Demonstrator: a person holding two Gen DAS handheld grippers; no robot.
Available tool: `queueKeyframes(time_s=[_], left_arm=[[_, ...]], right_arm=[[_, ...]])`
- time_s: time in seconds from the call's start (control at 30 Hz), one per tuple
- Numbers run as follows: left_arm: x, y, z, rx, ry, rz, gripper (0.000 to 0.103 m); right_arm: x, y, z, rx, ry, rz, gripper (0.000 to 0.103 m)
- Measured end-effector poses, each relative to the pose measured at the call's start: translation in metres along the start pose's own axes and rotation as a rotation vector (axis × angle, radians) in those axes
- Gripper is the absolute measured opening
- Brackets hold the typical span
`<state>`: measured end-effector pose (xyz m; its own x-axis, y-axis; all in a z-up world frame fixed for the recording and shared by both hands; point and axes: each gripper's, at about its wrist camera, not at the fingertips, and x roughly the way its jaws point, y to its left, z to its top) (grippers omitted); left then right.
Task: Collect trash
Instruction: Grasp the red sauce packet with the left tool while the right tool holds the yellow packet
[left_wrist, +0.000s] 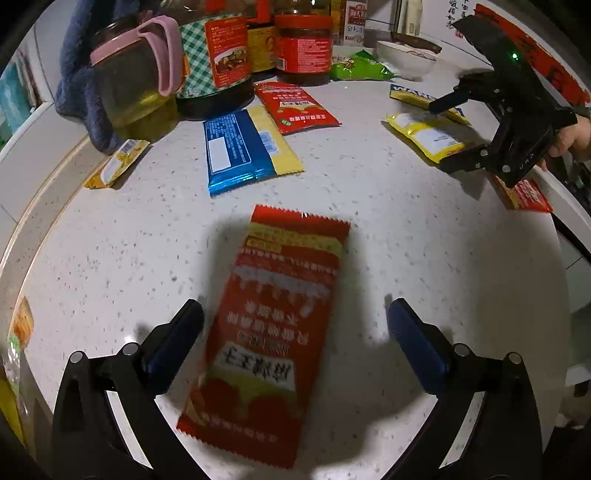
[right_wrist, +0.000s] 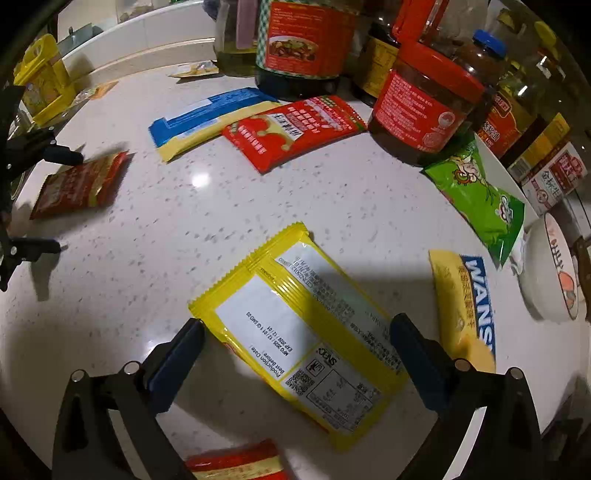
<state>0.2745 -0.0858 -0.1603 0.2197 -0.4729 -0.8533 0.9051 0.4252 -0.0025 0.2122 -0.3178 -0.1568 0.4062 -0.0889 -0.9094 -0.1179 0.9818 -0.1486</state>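
Note:
A red snack wrapper lies flat on the white speckled counter. My left gripper hangs over it, open, with a finger on each side and neither pad pressing it. A yellow wrapper lies label side up under my right gripper, which is also open and straddles it. In the left wrist view the right gripper shows at the right over that yellow wrapper, with a hand behind it. The right wrist view catches the left gripper at the left edge, by the red wrapper.
More wrappers lie about: a blue-and-yellow one, a red sauce packet, a green bag, a yellow "WANS" packet, and a small yellow packet. Jars and bottles line the back; a bowl stands at the right.

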Motion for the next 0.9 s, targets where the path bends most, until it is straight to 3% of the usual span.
queueKeyframes(time_s=[0.23,0.43,0.5,0.57,0.6,0.63,0.7,0.73,0.9], left_arm=[[0.004,0.002,0.01,0.053,0.022,-0.034,0.095],[-0.002,-0.005,0.003,0.088,0.022,-0.052,0.093],[-0.003,-0.005,0.001,0.084,0.021,-0.05,0.092],[-0.007,-0.003,0.0,0.072,0.002,-0.041,0.082],[-0.011,-0.001,-0.001,0.062,-0.009,-0.04,0.062],[-0.014,0.003,0.001,0.042,-0.022,-0.053,0.051],[-0.015,0.011,0.004,-0.004,-0.017,-0.1,0.046],[-0.016,0.013,0.004,-0.014,-0.015,-0.103,0.045],[-0.02,0.01,-0.001,-0.044,-0.027,-0.1,0.041]], right_arm=[[0.011,-0.008,0.021,-0.121,0.068,0.054,0.098],[0.021,-0.006,0.034,-0.198,0.19,0.145,0.098],[0.02,0.0,0.031,-0.247,0.185,0.159,0.098],[0.022,-0.006,0.029,-0.193,0.177,0.19,0.098],[0.023,-0.01,0.028,-0.147,0.179,0.203,0.099],[0.023,-0.013,0.028,-0.132,0.163,0.196,0.095],[0.016,-0.018,0.03,-0.064,0.11,0.195,0.075],[0.015,-0.02,0.031,-0.036,0.105,0.199,0.071],[0.007,-0.008,0.023,0.049,0.05,0.169,0.068]])
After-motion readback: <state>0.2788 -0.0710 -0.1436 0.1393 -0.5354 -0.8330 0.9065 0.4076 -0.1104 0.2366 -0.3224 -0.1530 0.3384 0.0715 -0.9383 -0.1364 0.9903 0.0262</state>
